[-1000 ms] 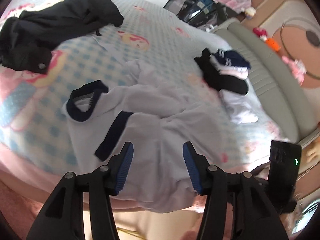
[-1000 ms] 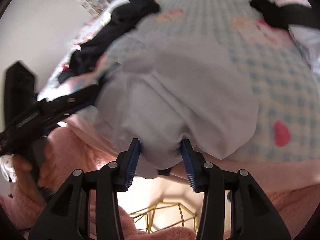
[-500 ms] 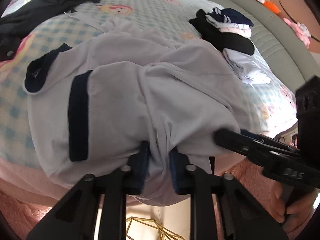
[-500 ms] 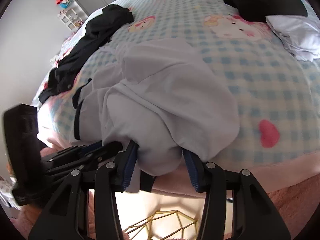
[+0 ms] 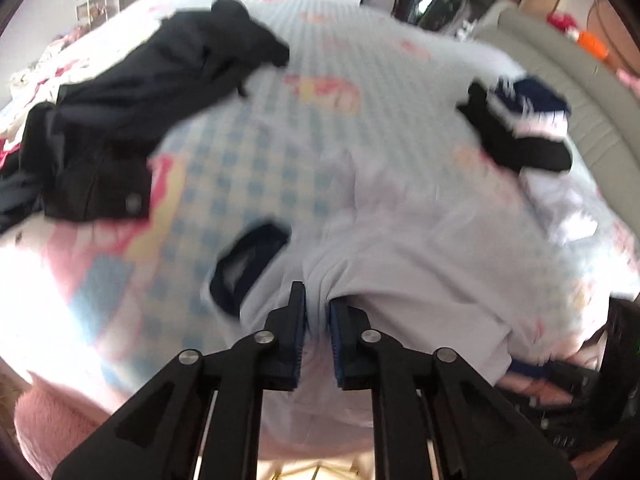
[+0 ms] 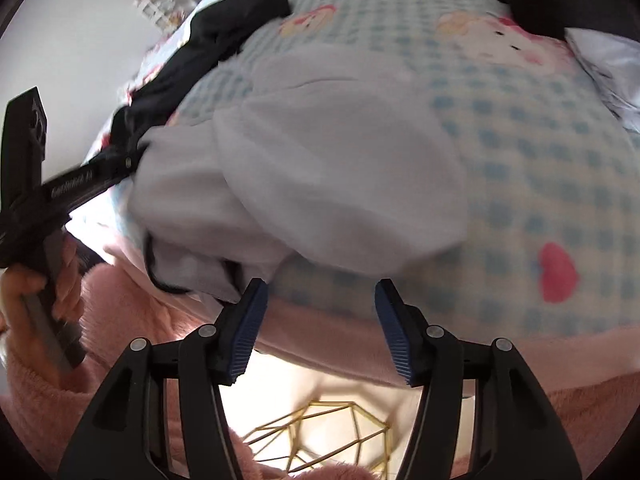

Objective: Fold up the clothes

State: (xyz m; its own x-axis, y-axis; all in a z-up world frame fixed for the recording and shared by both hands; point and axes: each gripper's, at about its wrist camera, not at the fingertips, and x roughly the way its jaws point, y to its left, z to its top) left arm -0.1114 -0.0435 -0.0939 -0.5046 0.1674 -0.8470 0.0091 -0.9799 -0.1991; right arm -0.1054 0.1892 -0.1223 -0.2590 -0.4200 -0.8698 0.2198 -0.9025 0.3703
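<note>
A white shirt with a navy collar lies crumpled near the front edge of the checked bed. My left gripper pinches a bunched fold of it between the blue pads, and the jaws are opening slightly. In the right wrist view the same shirt is heaped just beyond my right gripper. The right jaws are opening wide, with only the blanket's edge showing between them and no cloth. At the left of that view a hand holds the left gripper's body.
A black garment sprawls at the back left of the bed. A folded pile of dark and white clothes sits at the right, beside a grey padded edge. A gold wire frame stands on the floor below the pink blanket hem.
My left gripper shut on a fold of the white shirt and drew back with it. The right jaws spread, and the shirt hem they held slipped out to the left.
</note>
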